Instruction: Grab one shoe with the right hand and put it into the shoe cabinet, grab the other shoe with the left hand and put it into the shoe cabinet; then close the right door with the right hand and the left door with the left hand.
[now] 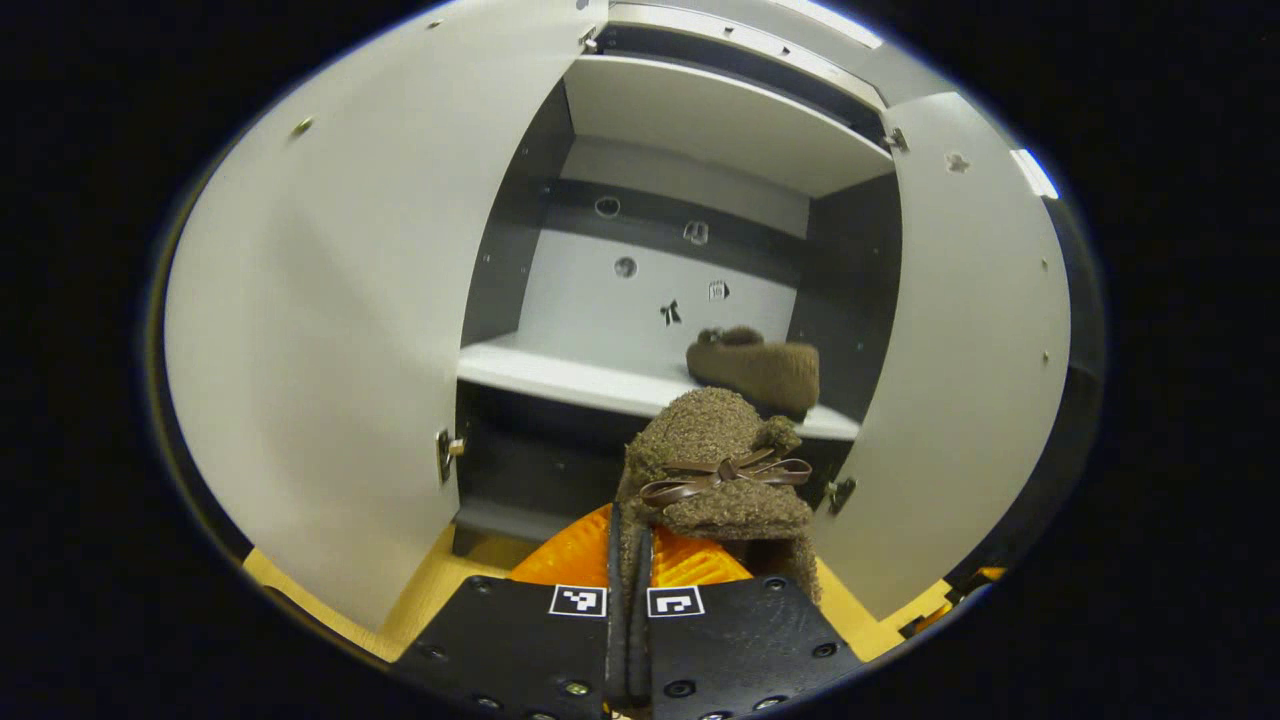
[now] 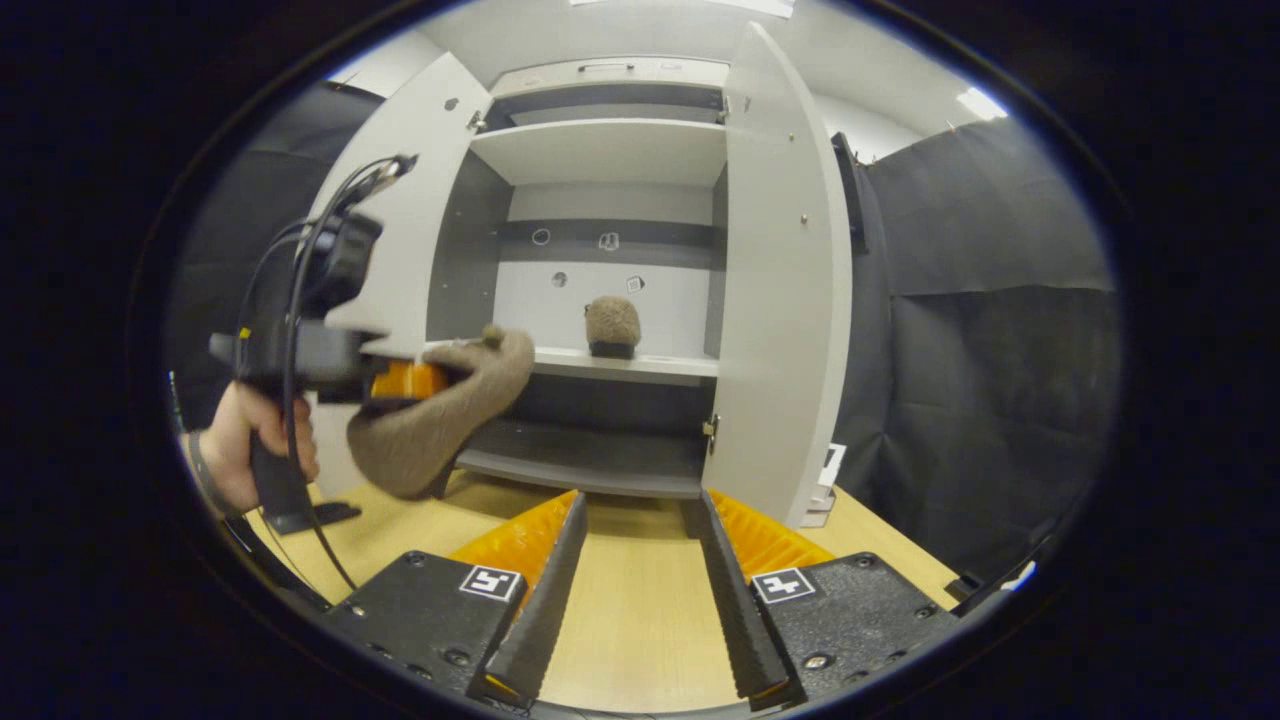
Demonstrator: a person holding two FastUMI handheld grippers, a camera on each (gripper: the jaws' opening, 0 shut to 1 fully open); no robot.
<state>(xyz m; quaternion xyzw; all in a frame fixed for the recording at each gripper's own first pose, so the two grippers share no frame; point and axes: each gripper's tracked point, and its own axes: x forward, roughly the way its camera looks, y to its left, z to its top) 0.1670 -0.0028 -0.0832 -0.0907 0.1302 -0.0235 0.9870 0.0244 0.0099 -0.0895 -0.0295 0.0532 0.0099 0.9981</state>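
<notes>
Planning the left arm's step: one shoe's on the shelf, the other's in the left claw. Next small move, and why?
Probably carry the held shoe forward and up over the shelf, left of the shoe already there. The left claw is shut on it in front of and below the shelf, both doors open.

text: none legible | labels: none | numbers: none

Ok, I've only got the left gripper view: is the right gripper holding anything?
Observer: No. The right gripper is open, with nothing between its fingers, low over the wooden table.
Operator: How does my shoe hang?
Observer: The held shoe droops below the left gripper, its upper end by the front edge of the shelf.
Operator: What's behind my camera?
Observer: A hand around the handle, with cables looping above it.
</notes>
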